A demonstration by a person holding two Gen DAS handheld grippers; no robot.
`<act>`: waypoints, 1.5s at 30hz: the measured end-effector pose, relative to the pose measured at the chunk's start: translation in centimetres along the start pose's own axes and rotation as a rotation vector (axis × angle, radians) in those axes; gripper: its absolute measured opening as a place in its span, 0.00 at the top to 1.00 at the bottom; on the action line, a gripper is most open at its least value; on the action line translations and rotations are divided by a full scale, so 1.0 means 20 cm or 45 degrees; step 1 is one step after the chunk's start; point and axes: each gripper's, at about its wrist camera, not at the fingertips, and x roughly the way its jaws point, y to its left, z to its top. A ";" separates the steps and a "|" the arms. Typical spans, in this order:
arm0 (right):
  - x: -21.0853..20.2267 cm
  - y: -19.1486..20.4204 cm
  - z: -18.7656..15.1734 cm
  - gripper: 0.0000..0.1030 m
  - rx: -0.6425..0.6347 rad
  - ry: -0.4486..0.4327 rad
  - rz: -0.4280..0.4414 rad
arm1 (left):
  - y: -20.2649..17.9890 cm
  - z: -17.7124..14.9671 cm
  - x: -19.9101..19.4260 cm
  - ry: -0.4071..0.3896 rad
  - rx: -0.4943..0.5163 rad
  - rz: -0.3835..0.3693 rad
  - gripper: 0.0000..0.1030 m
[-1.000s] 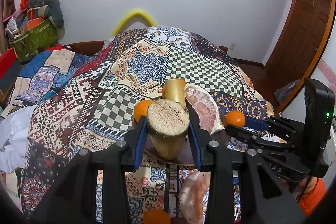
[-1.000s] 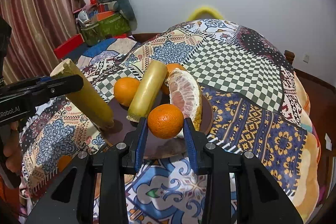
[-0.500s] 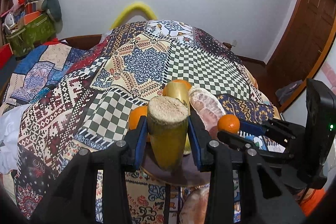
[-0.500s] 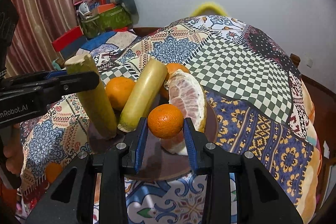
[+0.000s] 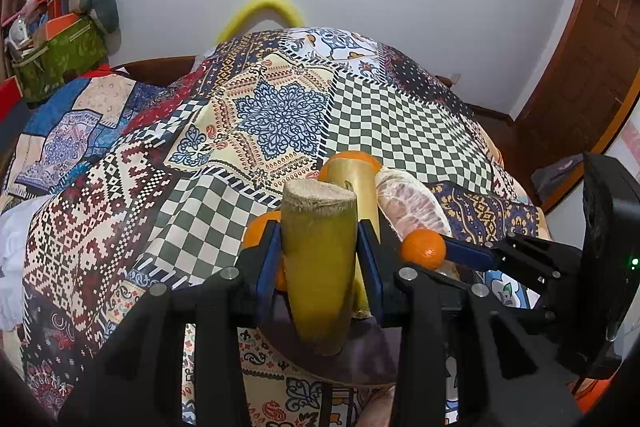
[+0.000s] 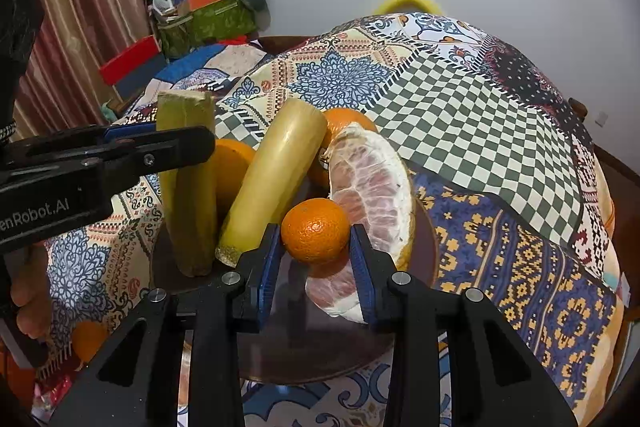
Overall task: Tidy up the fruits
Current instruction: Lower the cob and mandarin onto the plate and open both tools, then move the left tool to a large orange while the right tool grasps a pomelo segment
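My left gripper [image 5: 319, 263] is shut on a yellow-green sugarcane piece [image 5: 320, 267], held nearly upright with its lower end on the dark brown plate [image 5: 360, 363]. My right gripper [image 6: 316, 255] is shut on a small orange [image 6: 315, 230] just above the plate [image 6: 428, 239]. On the plate lie a second sugarcane piece [image 6: 276, 179], a peeled pomelo wedge [image 6: 372, 187] and two oranges [image 6: 232, 167]. The left gripper and its cane [image 6: 188, 187] show at the left of the right wrist view.
The plate sits on a table under a patchwork cloth [image 5: 280, 115]. Another orange [image 6: 88, 339] lies on the cloth at lower left. A cluttered shelf with a green bag [image 6: 216, 23] stands at back left. A wooden door [image 5: 592, 59] is at right.
The left gripper has tilted its sugarcane piece upright and set its lower end on the plate. The right gripper has carried the small orange forward over the plate.
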 end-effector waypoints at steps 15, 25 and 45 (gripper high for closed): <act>0.00 0.03 0.00 0.61 -0.023 0.012 -0.003 | -0.01 -0.04 0.00 0.039 0.015 -0.004 0.64; -0.14 0.05 0.00 0.61 -0.014 -0.041 -0.021 | -0.05 -0.06 -0.16 -0.004 0.043 -0.029 0.64; -0.46 0.20 -0.13 0.55 0.014 -0.094 -0.026 | -0.01 -0.27 -0.55 -0.040 0.025 -0.006 0.63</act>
